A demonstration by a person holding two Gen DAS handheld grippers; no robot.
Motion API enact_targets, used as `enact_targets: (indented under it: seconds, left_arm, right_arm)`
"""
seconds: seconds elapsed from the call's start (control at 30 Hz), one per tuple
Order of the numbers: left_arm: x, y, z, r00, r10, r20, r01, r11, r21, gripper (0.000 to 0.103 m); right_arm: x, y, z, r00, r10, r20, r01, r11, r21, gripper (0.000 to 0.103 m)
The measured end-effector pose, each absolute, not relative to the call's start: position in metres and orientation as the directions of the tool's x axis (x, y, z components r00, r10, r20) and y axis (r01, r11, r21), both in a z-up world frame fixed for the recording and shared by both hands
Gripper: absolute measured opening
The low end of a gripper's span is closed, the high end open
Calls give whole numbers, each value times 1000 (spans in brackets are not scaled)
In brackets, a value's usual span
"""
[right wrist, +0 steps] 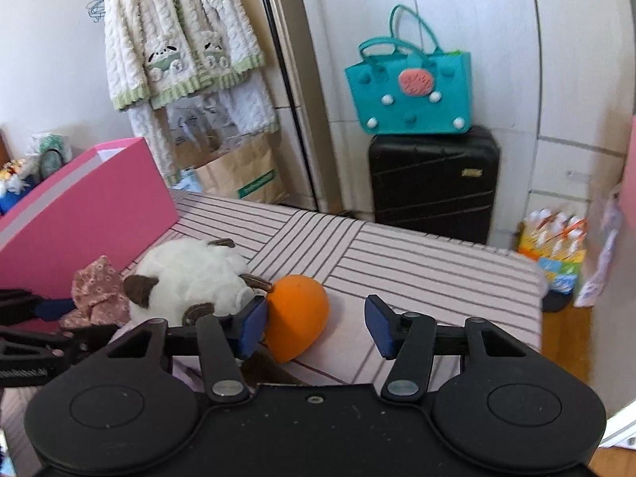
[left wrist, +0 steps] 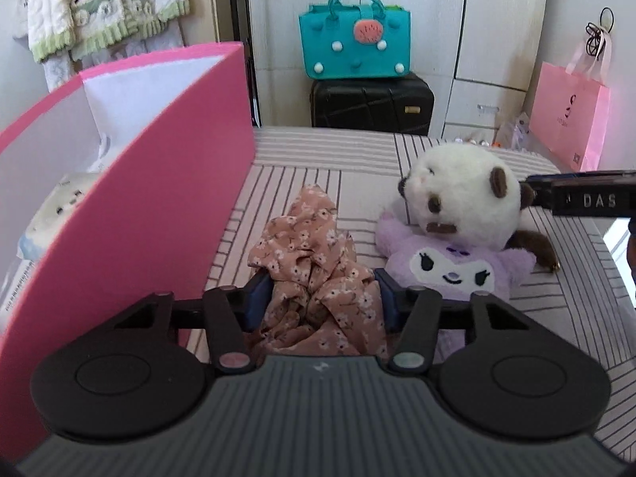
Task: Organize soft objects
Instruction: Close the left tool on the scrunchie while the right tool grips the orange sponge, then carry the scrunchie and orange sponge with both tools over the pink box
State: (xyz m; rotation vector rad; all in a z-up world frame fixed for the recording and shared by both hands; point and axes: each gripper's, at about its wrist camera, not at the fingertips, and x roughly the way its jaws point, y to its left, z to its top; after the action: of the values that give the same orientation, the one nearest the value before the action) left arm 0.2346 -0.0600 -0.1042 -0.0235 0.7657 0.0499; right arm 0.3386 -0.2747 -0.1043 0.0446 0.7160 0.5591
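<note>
The left gripper (left wrist: 322,302) has closed its blue pads on the bunched floral cloth (left wrist: 314,274) lying on the striped bed (left wrist: 457,151) just beside the open pink box (left wrist: 167,206), probably to lift it into that box, where a pale soft item (left wrist: 59,206) already sits. The right gripper (right wrist: 316,324) is wide open and holds nothing, poised near the orange plush (right wrist: 298,314) and the white plush (right wrist: 190,274). Readable writing is scant: "DAS" on the right gripper's side in the left view.
</note>
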Motion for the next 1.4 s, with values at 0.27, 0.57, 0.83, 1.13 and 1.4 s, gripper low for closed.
enact_targets:
  seconds: [0.27,0.57,0.83,1.13,1.4]
  left_arm:
    - [238,-63,-110,716,62,-696,-62,998,24,44]
    - [235,-71,-110,726,73,-684,-23,996,82,19]
    - [226,-70,-103,726,24,-687,7,999,43,14]
    - [205,-62,-88,733,-35,-679,44,999,-4,14]
    - [187,-55,-76,724,-107,-682,93,994,-57,14]
  right_arm:
    - [341,-269,-109,561,567,-603,-527,807,268,38]
    - [332,-279,-100,596,525,-608,-489,837,245,36]
    - [313,-289,-92,591,499,-633,-443,857,262,37]
    - [280,-293,-80,558,506,-658,-435,853,287,37]
    - [250,-287,-70,542,504,-672,-450,850,275,37]
